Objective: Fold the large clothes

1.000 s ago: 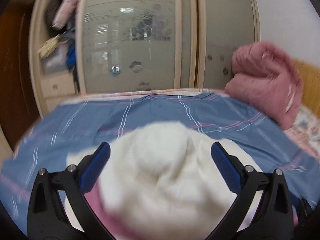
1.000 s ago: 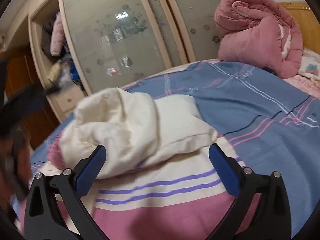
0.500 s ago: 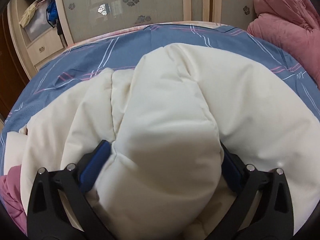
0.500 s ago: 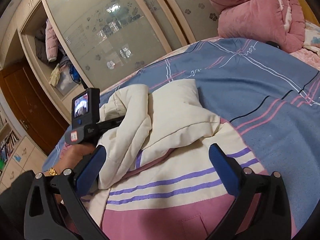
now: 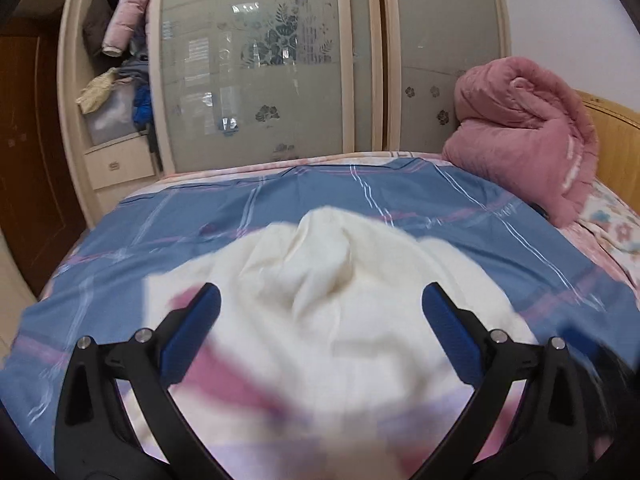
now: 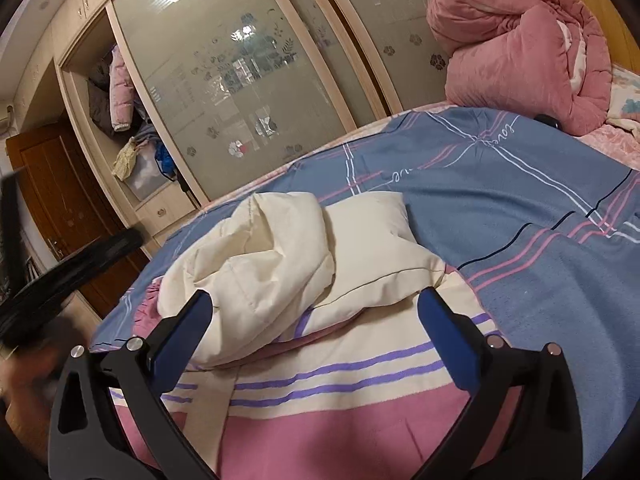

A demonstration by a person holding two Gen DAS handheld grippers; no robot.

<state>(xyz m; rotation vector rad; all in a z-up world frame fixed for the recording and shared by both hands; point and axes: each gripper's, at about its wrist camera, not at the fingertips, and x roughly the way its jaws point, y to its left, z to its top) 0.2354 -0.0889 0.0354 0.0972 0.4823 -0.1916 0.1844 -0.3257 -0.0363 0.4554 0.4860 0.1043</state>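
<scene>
While both claws are standing wide and gripping nothing, the left claw (image 5: 320, 312) and right claw (image 6: 312, 316) are hovering over the striped garment (image 6: 340, 364); its cream padded part (image 6: 280, 256) is lying bunched on the blue bedspread (image 6: 500, 184), folding seemingly barely begun, pink quilt (image 6: 516, 44) sitting beyond.

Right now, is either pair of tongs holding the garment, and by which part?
Nothing is held. The left tongs and the right tongs both stand open above the cream and pink garment, which lies loose on the blue bedspread.
</scene>
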